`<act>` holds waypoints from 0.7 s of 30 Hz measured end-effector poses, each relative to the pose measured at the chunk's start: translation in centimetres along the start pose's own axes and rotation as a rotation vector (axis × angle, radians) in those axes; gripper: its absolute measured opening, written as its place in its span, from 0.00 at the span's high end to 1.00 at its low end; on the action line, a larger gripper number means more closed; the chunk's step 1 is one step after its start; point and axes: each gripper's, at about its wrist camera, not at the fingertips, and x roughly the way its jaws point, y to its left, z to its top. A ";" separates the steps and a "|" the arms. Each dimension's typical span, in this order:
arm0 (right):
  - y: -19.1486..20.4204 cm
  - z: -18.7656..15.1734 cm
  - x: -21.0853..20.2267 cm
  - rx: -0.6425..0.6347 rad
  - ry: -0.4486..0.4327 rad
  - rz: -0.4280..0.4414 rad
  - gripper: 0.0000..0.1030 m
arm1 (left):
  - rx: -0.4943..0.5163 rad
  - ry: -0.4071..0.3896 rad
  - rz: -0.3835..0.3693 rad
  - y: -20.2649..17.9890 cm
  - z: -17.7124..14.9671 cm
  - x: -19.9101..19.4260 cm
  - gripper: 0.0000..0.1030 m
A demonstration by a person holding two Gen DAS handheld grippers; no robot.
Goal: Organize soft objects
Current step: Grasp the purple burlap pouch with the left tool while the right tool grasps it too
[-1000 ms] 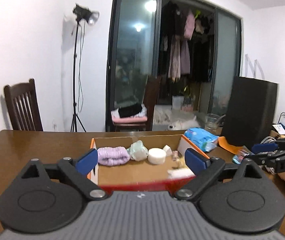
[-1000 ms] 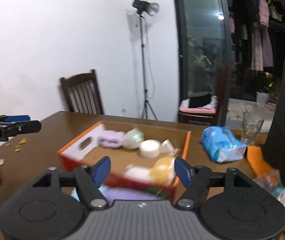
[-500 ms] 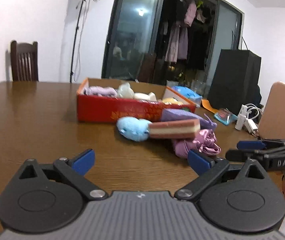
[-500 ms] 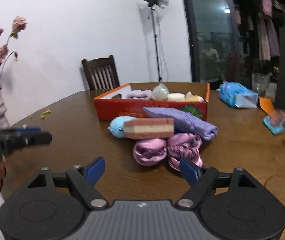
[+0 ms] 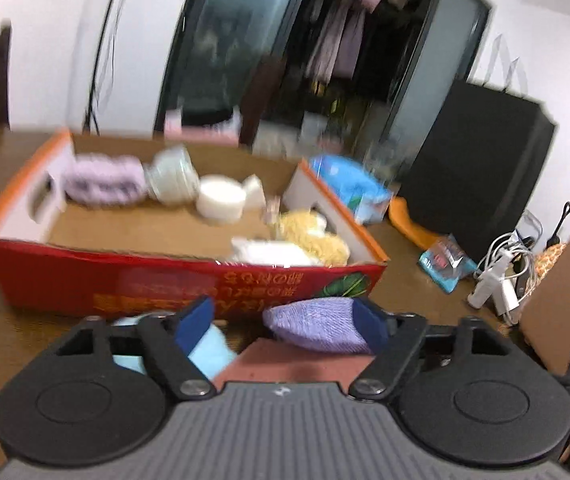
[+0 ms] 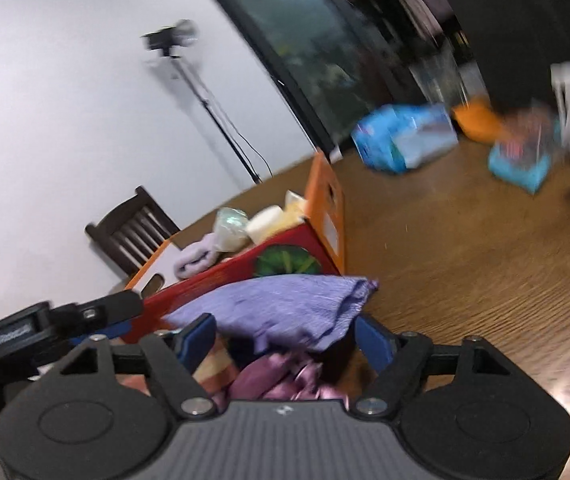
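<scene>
So the soft stuff sits in a little heap on the wooden table (image 6: 485,264), right against the front of the red cardboard box (image 5: 85,276). There's a folded lavender cloth (image 6: 285,308) on top, a shiny purple satin bundle (image 6: 281,376) under it, a striped pink-and-cream sponge (image 6: 213,364) and a light blue plush thing (image 5: 209,350) beside them.

Your left gripper (image 5: 281,322) has just been closing and is about half open, hanging over the sponge and the cloth's edge; the frames are too blurry to tell if the pads touch anything. Your right gripper (image 6: 285,338) has also just been closing, half wide too, with the cloth and satin bundle between its fingers but no clear squeeze.

Inside the box you've already got a lilac rolled towel (image 5: 103,182), a white round sponge (image 5: 221,200) and a yellow fluffy thing (image 5: 313,232). A blue tissue pack (image 6: 405,136) lies further off.
</scene>
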 end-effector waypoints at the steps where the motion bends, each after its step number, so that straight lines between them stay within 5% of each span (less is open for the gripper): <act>1: -0.7 0.2 0.9 0.058 0.024 0.009 0.43 | -0.017 0.037 -0.028 0.3 0.3 1.0 0.54; 4: -1.6 0.3 2.1 0.121 0.031 0.062 0.70 | -0.067 0.099 -0.123 0.9 0.3 2.5 0.78; 6: -1.3 0.4 2.0 0.091 0.002 0.055 0.79 | -0.050 0.081 -0.132 0.5 0.3 2.2 0.84; 11: 0.9 0.3 0.2 -0.043 -0.076 0.023 0.86 | 0.021 -0.010 -0.154 -1.7 0.1 -2.1 0.91; 15: 4.6 0.1 -4.2 -0.200 -0.141 0.104 0.86 | 0.048 -0.113 -0.173 -1.8 -1.4 -8.8 0.91; 21: 7.7 -4.8 -8.7 -0.315 -0.001 0.248 0.86 | -0.054 -0.082 -0.153 1.0 -9.6 -15.6 0.91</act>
